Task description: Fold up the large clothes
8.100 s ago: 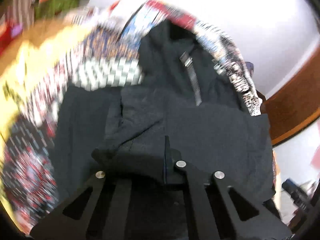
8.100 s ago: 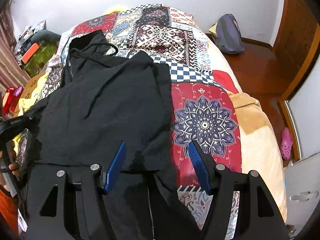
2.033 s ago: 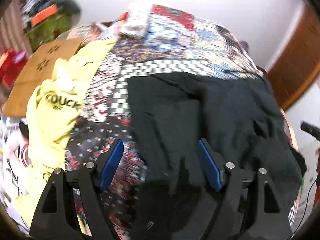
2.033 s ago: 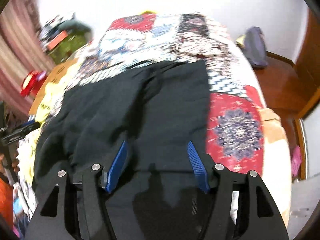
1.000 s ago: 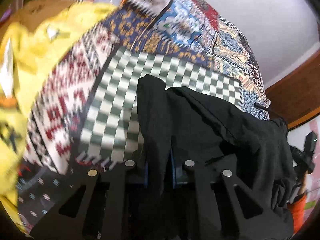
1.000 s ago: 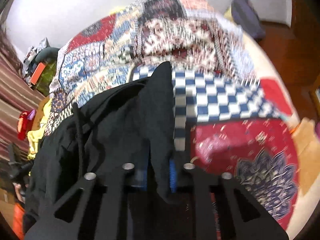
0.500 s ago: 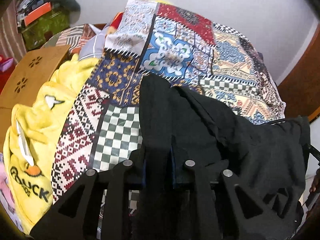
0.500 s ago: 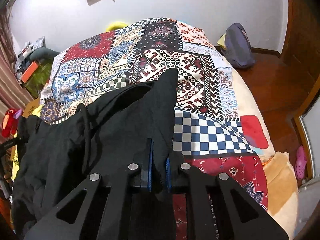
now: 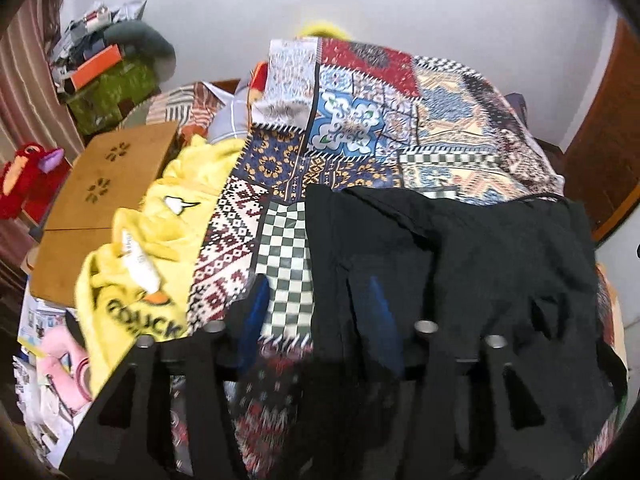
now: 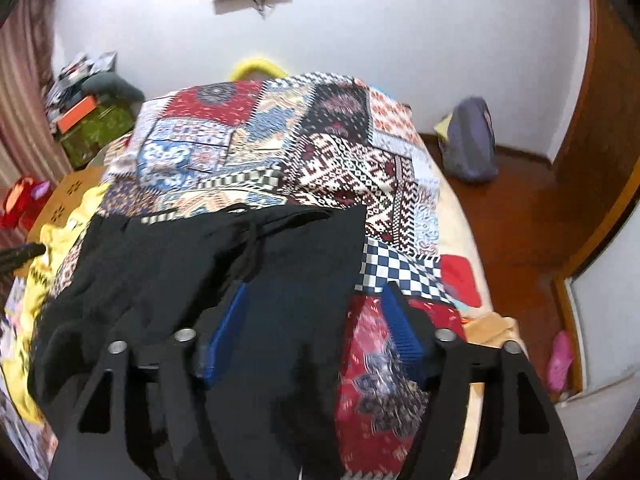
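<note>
Both the left tongs (image 9: 316, 304) and right tongs (image 10: 316, 320) are just opening, gripping nothing, above the black hoodie (image 10: 192, 264) lying on the bed (image 10: 344, 168).

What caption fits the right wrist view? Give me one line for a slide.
Right gripper, jaws just opened, above the folded black hoodie on a patchwork bedspread.

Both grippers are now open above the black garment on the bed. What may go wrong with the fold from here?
The black garment, released by both grippers, looks bunched on its left side, so creases may be folded in. Its drawstring lies loose on top and may snag. The yellow garment lies close by and may get caught up.
</note>
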Demonstrator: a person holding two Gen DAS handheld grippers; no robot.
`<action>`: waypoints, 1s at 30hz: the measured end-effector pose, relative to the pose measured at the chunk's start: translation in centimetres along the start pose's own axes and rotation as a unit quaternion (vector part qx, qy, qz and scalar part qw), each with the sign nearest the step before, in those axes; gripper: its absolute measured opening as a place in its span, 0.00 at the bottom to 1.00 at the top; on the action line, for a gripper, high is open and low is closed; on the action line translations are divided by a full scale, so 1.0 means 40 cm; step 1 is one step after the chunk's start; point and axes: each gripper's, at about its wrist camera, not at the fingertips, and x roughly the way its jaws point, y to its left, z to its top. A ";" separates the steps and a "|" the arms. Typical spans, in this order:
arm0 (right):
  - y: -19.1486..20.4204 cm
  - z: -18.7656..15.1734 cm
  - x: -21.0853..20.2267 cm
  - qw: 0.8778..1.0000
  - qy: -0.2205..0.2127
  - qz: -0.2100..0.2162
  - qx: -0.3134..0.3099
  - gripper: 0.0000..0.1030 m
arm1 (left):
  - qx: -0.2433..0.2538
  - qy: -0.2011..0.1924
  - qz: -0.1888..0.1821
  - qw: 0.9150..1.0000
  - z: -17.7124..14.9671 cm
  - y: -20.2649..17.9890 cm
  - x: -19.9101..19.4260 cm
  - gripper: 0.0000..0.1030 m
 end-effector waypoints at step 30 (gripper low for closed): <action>-0.113 -0.434 -0.058 0.983 0.144 0.019 0.109 0.74 | -0.078 0.146 -0.061 0.984 -0.526 0.161 -0.013 0.69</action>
